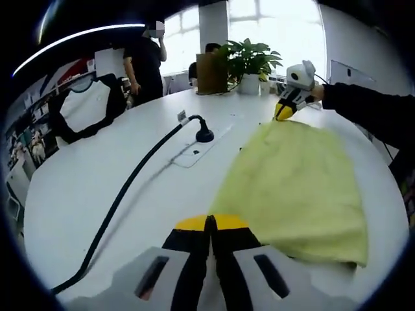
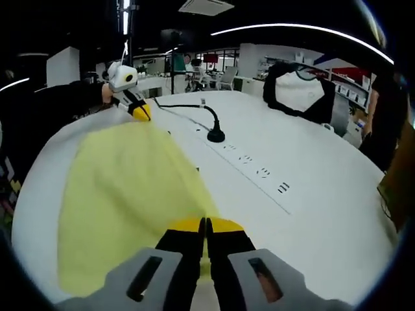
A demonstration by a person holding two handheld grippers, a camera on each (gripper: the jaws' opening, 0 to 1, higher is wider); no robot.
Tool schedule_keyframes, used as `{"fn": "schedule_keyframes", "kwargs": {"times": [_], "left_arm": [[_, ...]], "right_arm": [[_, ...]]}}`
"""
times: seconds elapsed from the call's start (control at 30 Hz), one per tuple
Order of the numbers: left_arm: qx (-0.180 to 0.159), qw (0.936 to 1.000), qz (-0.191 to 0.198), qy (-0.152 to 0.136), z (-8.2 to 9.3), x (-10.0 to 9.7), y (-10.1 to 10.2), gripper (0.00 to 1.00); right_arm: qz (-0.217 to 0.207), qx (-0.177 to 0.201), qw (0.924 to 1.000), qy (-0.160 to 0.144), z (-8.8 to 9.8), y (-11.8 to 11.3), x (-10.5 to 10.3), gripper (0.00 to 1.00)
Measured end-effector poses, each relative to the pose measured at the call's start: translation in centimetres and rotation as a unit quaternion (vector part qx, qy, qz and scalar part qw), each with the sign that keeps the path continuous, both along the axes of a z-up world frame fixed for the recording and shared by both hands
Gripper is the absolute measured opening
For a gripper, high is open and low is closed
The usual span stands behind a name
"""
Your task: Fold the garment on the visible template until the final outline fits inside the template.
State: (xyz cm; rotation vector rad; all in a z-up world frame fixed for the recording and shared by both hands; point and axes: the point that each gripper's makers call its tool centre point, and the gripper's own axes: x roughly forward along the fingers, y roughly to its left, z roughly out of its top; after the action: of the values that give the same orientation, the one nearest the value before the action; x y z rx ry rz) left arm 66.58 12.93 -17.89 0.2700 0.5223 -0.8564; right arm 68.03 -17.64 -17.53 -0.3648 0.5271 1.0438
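- Pale yellow, soft-knit garment (image 1: pixel 295 188) spread flat on white round table (image 1: pixel 97 188), folded into a rough trapezoid, one edge doubled over at the near side in the left gripper view.
- Left tool (image 1: pixel 211 223): yellow-tipped black jaws pressed together, at the garment's near corner; whether cloth is pinched between them, cannot tell.
- Right tool (image 2: pixel 205 227): jaws likewise closed, tips over the yellow fabric's near edge; grip on cloth not confirmable.
- Each tool seen from the other's camera: right tool at the far corner in the left gripper view, held by a dark-sleeved arm; left tool at the far corner in the right gripper view. Judged: tools sit at opposite ends of the garment, long axis running between them.
- Coming move likely turns on that axis: one end to be carried over toward the other. Neither tool plainly nearer the middle.
- No template outline discernible under or around the cloth in either view; fit cannot be judged.
- Left gripper view adds: black gooseneck microphone (image 1: pixel 203 135) with cable (image 1: pixel 123 201) just beside the garment, potted green plant (image 1: pixel 249 65), standing person (image 1: pixel 146 65).
- Right gripper view adds: row of flush table sockets (image 2: pixel 262 173), dark chair draped in white (image 2: pixel 298 91).
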Motion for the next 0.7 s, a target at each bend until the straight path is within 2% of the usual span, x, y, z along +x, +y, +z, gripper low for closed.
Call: {"fn": "schedule_keyframes", "kwargs": {"times": [0.23, 0.37, 0.43, 0.53, 0.6, 0.7], "left_arm": [[0.006, 0.9999, 0.004, 0.011, -0.7, -0.2, 0.5, 0.00], [0.009, 0.9999, 0.006, 0.007, -0.5, -0.2, 0.4, 0.00], [0.019, 0.9998, 0.012, 0.000, -0.5, 0.2, 0.8, 0.00], [0.014, 0.9996, 0.025, -0.001, -0.4, 0.5, 1.1, 0.00], [0.016, 0.9990, 0.041, 0.002, -0.6, 0.7, 1.6, 0.00], [0.009, 0.9991, 0.041, 0.002, -0.5, 0.3, 1.6, 0.00]], "right_arm": [[-0.029, 0.018, 0.9994, 0.004, 0.2, -0.4, 0.6, 0.00], [-0.048, 0.027, 0.9983, 0.016, 0.0, -0.3, 0.7, 0.00], [-0.069, 0.026, 0.9968, 0.031, -0.6, -0.6, 0.9, 0.00], [-0.128, 0.030, 0.9889, 0.070, -1.9, -1.4, 1.3, 0.00], [-0.132, 0.039, 0.9877, 0.074, -2.1, -1.4, 1.3, 0.00], [-0.131, 0.042, 0.9877, 0.075, -2.3, -1.3, 1.0, 0.00]]}}
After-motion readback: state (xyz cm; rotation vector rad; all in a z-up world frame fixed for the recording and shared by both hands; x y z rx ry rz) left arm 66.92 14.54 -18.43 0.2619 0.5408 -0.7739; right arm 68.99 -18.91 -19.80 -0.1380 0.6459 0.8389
